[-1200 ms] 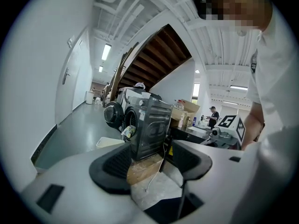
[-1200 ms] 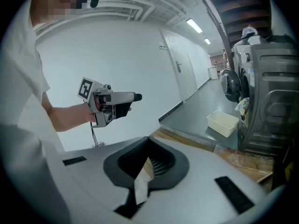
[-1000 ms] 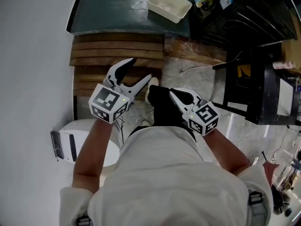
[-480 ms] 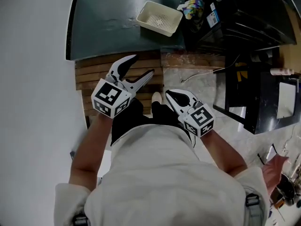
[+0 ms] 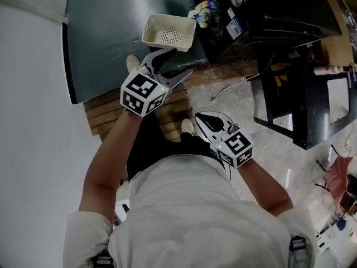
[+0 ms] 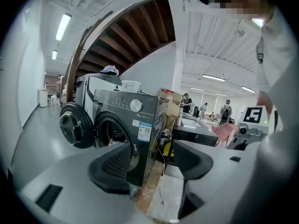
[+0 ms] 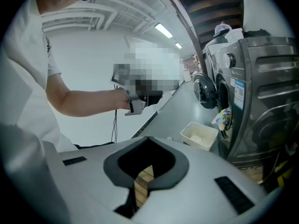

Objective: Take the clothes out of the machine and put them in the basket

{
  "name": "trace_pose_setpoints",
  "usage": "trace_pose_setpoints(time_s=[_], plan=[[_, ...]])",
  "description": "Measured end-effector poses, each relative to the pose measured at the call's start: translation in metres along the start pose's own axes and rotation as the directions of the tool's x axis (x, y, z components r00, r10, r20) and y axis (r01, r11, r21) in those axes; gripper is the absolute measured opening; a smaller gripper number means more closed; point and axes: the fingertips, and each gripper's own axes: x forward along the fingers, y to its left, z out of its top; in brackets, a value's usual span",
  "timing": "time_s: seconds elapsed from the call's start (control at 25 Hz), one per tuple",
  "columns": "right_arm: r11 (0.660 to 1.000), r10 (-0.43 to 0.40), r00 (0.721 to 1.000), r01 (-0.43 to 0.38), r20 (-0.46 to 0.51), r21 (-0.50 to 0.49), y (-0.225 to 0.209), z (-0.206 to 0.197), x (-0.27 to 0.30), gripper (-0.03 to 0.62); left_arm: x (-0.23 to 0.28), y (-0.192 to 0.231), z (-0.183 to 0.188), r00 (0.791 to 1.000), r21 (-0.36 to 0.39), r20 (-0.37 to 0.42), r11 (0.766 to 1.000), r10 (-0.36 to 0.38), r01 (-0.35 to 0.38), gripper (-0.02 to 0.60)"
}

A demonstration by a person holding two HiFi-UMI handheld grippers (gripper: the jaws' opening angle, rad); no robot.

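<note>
A white plastic basket [image 5: 169,32] [image 7: 199,135] stands on the dark floor beside the black washing machine [image 5: 268,15] [image 6: 135,134]. The machine's round door [image 6: 74,125] hangs open. Colourful clothes [image 5: 205,9] [image 7: 223,118] spill from its opening. My left gripper [image 5: 178,62] [image 6: 149,164] is open with nothing between its jaws, just short of the basket and pointing at the machine. My right gripper [image 5: 199,116] [image 7: 148,143] trails behind, lower in the head view; it is shut and holds nothing.
A wooden slatted platform [image 5: 167,108] lies under the grippers, next to the dark green floor [image 5: 106,32]. A black frame stand [image 5: 290,94] is to the right, with a white cable [image 5: 223,91] on the pale floor. Several people stand far behind the machine.
Both grippers have travelled toward the basket and machine, the left one much farther. Basket and machine now sit closer in the head view. Neither jaw state has changed.
</note>
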Motion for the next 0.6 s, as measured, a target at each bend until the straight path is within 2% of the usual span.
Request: trace_pose_setpoints(time_s=[0.32,0.6], plan=[[0.986,-0.121,0.991,0.126,-0.048,0.111,-0.054,0.021,0.068,0.005,0.121,0.111,-0.013,0.985,0.054,-0.078,0.986,-0.153,0.157,0.325],[0.964,-0.183,0.981,0.191,-0.057,0.185,-0.108,0.026,0.125,0.005,0.216,0.178,-0.027,0.967,0.114,-0.127,0.965,-0.220,0.234,0.348]])
